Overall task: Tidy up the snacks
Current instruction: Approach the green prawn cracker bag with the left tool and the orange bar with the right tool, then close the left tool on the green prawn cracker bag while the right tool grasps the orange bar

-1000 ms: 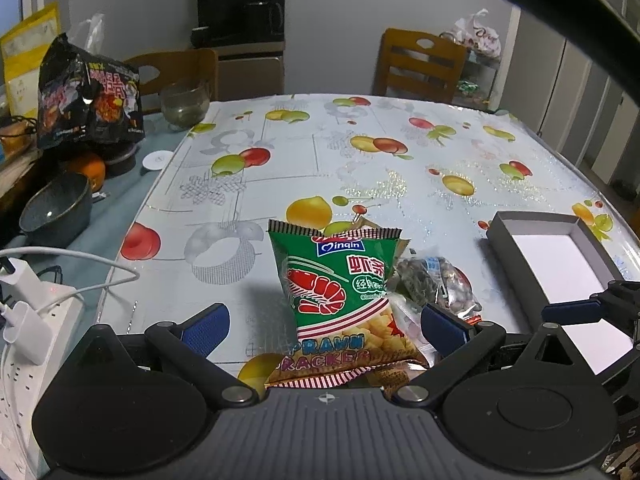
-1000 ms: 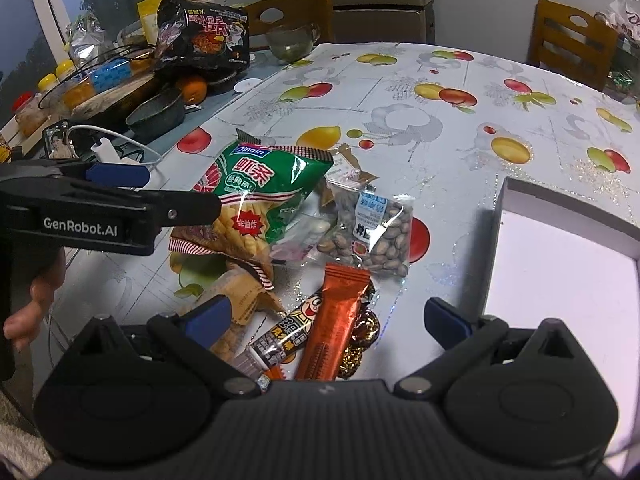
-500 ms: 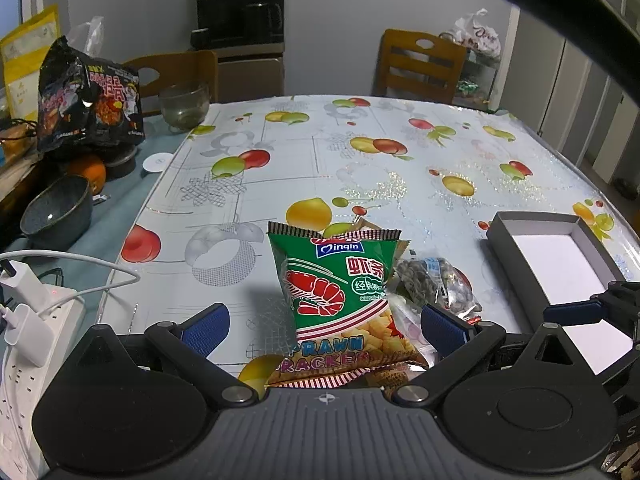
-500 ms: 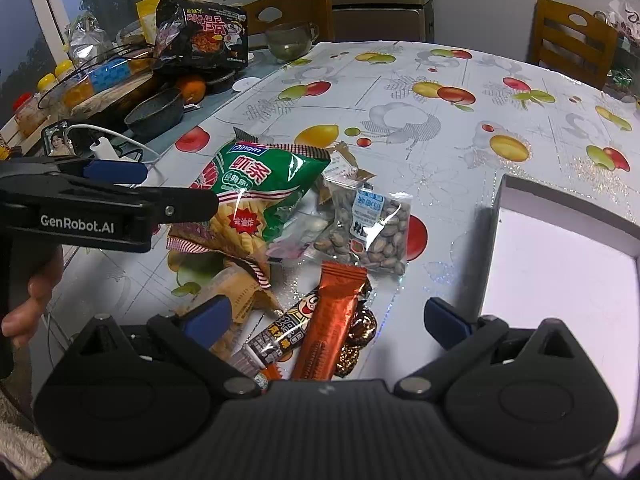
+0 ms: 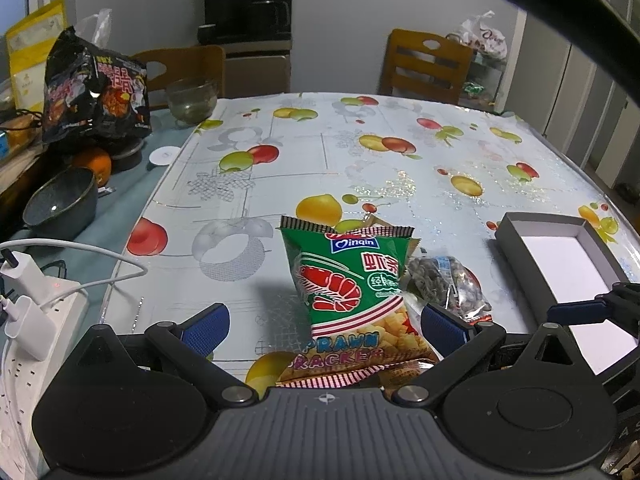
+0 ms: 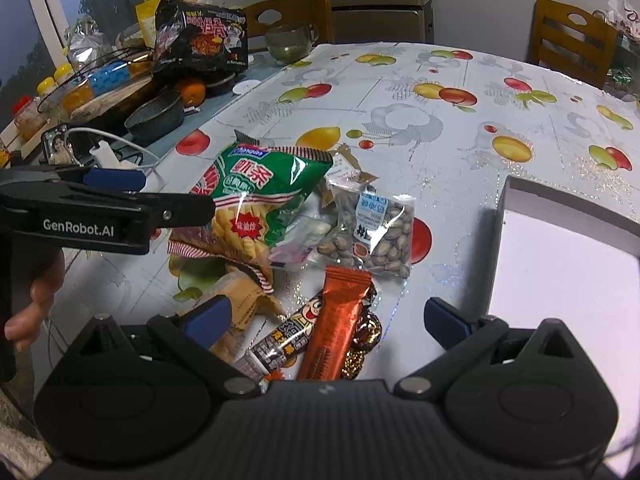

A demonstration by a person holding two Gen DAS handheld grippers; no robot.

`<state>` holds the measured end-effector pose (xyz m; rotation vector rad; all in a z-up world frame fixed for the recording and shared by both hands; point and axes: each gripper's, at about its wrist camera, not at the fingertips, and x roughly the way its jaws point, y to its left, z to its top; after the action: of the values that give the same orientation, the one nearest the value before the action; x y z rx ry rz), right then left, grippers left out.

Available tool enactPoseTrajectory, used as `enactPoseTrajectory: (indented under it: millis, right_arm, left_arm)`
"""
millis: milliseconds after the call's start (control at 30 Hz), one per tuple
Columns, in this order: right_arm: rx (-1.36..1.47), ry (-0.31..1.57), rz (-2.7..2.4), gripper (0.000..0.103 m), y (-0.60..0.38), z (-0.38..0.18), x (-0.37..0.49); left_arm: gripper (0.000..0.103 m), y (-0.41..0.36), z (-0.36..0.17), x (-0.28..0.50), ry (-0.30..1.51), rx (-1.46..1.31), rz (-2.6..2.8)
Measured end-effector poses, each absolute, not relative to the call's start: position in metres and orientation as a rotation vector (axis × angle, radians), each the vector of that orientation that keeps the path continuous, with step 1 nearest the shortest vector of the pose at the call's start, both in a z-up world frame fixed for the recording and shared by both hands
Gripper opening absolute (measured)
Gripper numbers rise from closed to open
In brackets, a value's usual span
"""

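Both grippers, left gripper (image 5: 324, 320) and right gripper (image 6: 326, 316), spread wide and empty over the heap; the slick green prawn-cracker bag (image 5: 352, 292) may slip, dragging the overlapped clear seed packet (image 6: 370, 232).

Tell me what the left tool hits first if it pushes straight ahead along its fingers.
Most likely the green prawn cracker bag, lying between the open fingers of the left tool. Depth is hard to judge through the fisheye.
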<state>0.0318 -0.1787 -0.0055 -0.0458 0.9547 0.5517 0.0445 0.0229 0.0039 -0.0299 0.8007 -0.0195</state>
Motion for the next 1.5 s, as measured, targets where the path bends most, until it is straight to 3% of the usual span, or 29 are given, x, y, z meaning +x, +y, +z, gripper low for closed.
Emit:
enactPoseTrajectory:
  millis: [900,1000,1167,1500]
  right_arm:
    - [-0.07,0.928,0.59,0.101,-0.17,-0.019,0.038]
    - [-0.081,0.906,0.578,0.093,-0.17,-0.018,0.036]
    - [-0.07,0.917,0.573,0.07,-0.174,-0.022,0.036]
    - [-0.068,0.956,0.584,0.057,-0.171,-0.033,0.035]
  left_arm:
    - [0.103,0.021,-0.011,0.071,0.788,-0.096,-0.036]
    - [0.103,0.017,-0.016,0.078,0.796,-0.097,-0.035]
    - [0.103,0.015,-0.023,0.082,0.798,-0.11,-0.035]
    - [0.101,0.016,-0.032,0.083,0.796,-0.105,-0.029]
